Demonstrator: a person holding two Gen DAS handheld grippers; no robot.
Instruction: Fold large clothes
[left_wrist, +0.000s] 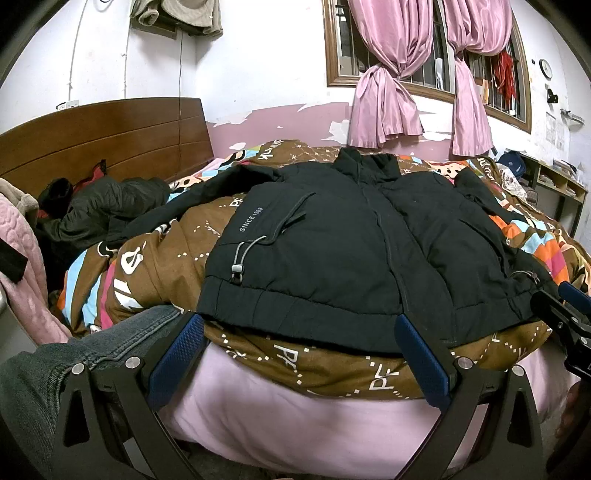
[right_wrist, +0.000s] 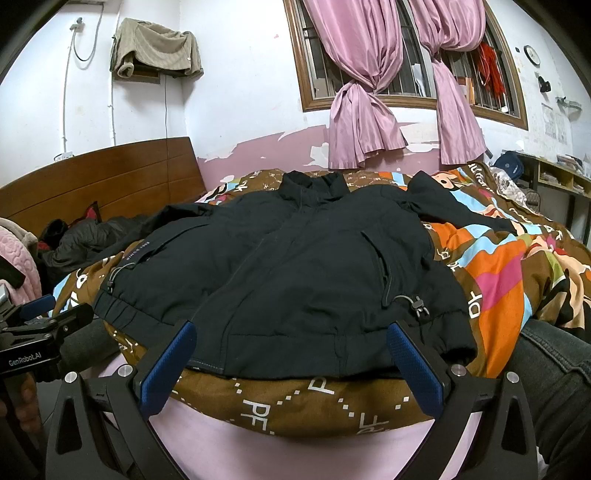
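Left hand-held gripper (left_wrist: 299, 328), right hand-held gripper (right_wrist: 291, 341) agape before black jacket (left_wrist: 332, 236) hem.

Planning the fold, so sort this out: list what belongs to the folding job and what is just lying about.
For the job:
black jacket, spread flat on the bed
left gripper, open
right gripper, open

Lying about:
dark green coat by the headboard
pink blanket
patterned quilt beneath
navy cap

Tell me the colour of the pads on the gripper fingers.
Blue, with a fine dotted texture; the right gripper's finger pads show it best in the right wrist view.
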